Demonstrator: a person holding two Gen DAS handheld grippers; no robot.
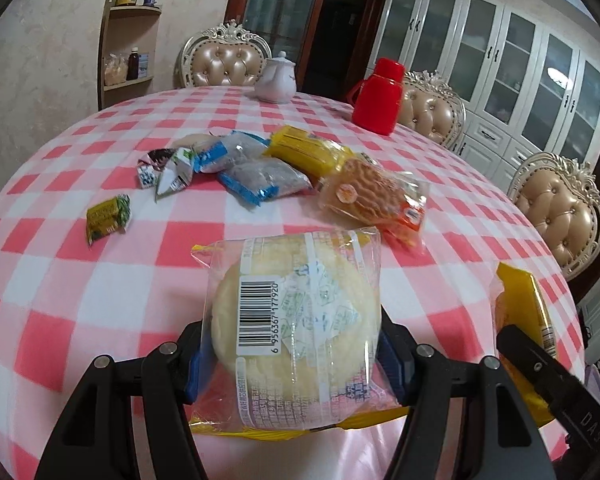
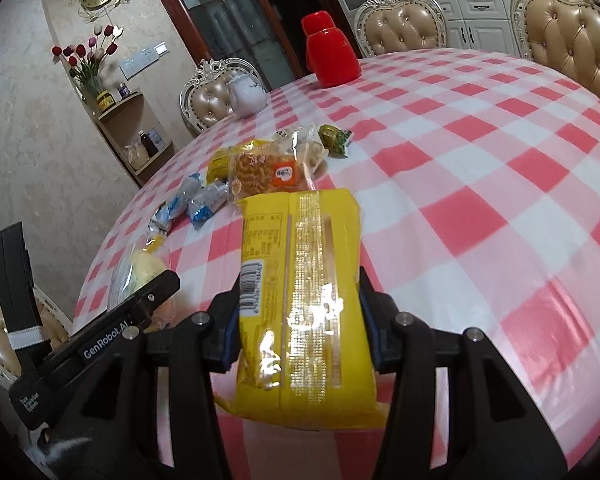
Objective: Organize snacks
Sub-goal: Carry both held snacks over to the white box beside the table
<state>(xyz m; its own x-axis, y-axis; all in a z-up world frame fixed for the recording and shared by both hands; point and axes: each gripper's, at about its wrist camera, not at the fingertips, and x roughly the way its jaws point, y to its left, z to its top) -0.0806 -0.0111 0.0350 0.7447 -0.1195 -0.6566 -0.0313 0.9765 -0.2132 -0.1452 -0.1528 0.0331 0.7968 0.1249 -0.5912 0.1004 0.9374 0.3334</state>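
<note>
L claw (image 1: 296, 356) clamped on a packet, fingers (image 1: 194, 364) pressing both sides. R claw (image 2: 298, 328) likewise clamped on one. Both held side by side, pointing fwd.

Home dining room (checked tablecloth (image 1: 100, 280), tufted chairs (image 1: 226, 62))

Between the matt black plastic arms of the left gripper (image 1: 296, 356) sits a round bun (image 1: 296, 312) in clear, glossy film with a paper-like barcode label. The right gripper (image 2: 300, 320), same matt plastic with small metal screws, clamps a yellow packet (image 2: 304, 300) of shiny crinkled foil. Beyond both, the checked tablecloth (image 1: 60, 288) looks smooth and faintly sheened; a red flask (image 2: 330, 54) is glossy plastic.
</note>
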